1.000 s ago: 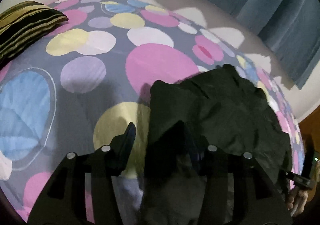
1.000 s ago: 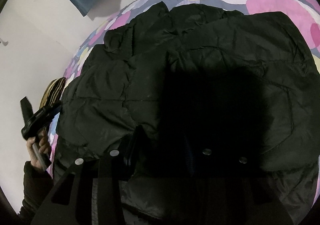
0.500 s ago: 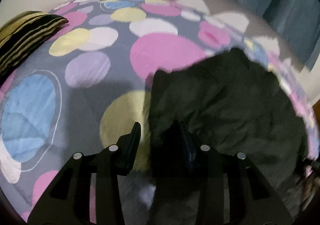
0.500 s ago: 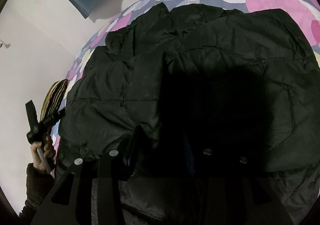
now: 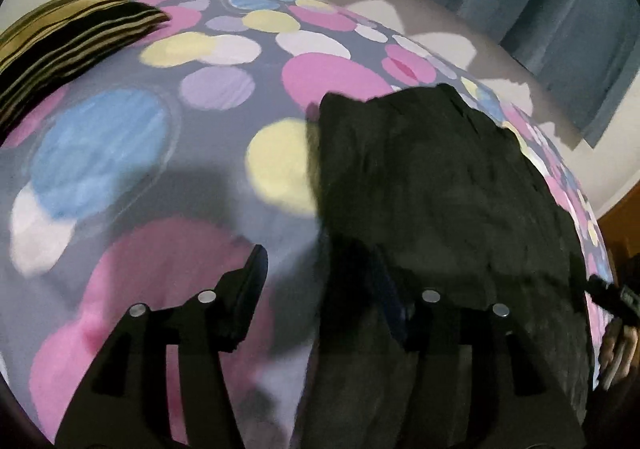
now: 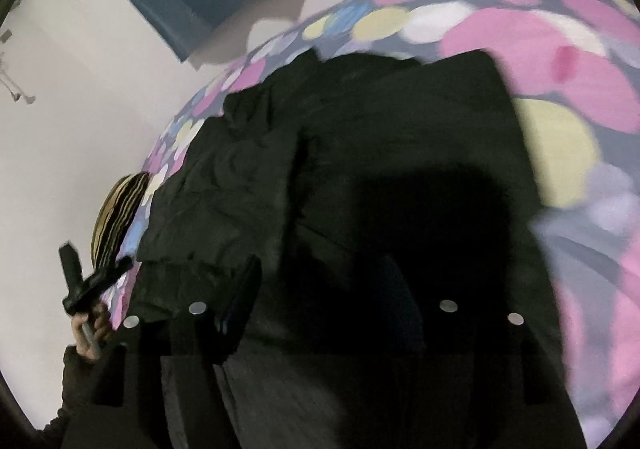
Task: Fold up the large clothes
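We see the left gripper (image 5: 320, 281) with its jaws standing apart, having just opened wider. Its left finger (image 5: 244, 301) hangs over bare bedsheet (image 5: 120, 153), touching nothing we can make out. Its right finger is lost in the dark of the black jacket (image 5: 440, 189), so we cannot tell whether that pad rests on the fabric. The jacket's left edge runs up through the gap between the 2 fingers, but nothing is pinched there.

The right gripper (image 6: 332, 297) also stands with its jaws well apart, likewise just opened further. Its left finger (image 6: 240, 301) shows against the jacket (image 6: 380, 121), while the right finger sits in deep shadow and we can barely trace it. Jacket fabric fills the space between and below the fingers; we see no fold clamped between them.

The jacket lies spread on the bed, a quilted dark mass on the spotted sheet, reaching away from both grippers toward the far side. In the left wrist view it fills the right half; in the right wrist view it fills the centre, with sheet (image 6: 560, 49) showing to the right.

A striped pillow (image 5: 68, 33) lies at the far left corner of the bed, well apart from the jacket. A blue curtain (image 5: 560, 9) hangs beyond.
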Demonstrator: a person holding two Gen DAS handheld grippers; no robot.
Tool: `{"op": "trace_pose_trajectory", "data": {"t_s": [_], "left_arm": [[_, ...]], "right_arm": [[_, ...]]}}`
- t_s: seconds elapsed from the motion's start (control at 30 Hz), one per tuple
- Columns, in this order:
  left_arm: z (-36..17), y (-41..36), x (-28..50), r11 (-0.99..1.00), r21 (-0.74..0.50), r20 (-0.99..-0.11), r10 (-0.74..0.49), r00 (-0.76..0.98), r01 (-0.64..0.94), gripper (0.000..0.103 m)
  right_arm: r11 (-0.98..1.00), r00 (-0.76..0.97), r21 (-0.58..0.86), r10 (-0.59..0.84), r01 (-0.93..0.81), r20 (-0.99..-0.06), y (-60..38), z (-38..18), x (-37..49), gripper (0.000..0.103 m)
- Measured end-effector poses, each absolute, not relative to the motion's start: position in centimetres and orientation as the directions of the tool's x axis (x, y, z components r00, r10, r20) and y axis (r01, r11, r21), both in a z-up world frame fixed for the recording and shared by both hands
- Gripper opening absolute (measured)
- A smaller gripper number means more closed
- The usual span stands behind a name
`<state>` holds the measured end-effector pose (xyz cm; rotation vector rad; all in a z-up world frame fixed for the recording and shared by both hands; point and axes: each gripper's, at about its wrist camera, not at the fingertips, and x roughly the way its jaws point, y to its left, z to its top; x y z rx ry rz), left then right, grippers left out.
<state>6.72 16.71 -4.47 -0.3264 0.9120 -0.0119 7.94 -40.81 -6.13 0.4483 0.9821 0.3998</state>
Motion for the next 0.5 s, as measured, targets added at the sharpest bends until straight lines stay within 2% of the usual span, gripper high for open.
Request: {"op": "trace_pose_trajectory", "data": {"t_s": [0.13, 0.23, 0.37, 0.5], "left_arm": [[-4.7, 17.1, 1.4, 0.941, -0.313, -0.778, -0.178, 0.603, -0.125, 0.054], [-5.4, 17.2, -2.0, 0.913, -0.391, -0.779, -0.264, 0.568, -0.112, 0.057], [-6.0, 16.4, -5.4, 0.888, -0.454, -0.773, -0.351, 0.528, -0.075, 0.061], [-6.1, 15.2, -8.0, 0.861, -0.507, -0.752, -0.421, 0.508, -0.036, 0.061]], "right_arm": [[0.87, 0.525, 0.492, 0.433, -0.03, -0.733, -46.5, -6.3, 3.3, 0.065], [0.874, 0.519, 0.485, 0.403, 0.025, -0.754, -49.4, -7.1, 0.5, 0.065], [0.843, 0.473, 0.534, 0.446, 0.063, -0.76, -51.7, -8.6, -3.1, 0.065], [0.816, 0.433, 0.578, 0.518, 0.008, -0.737, -50.8, -9.4, -6.3, 0.068]]}}
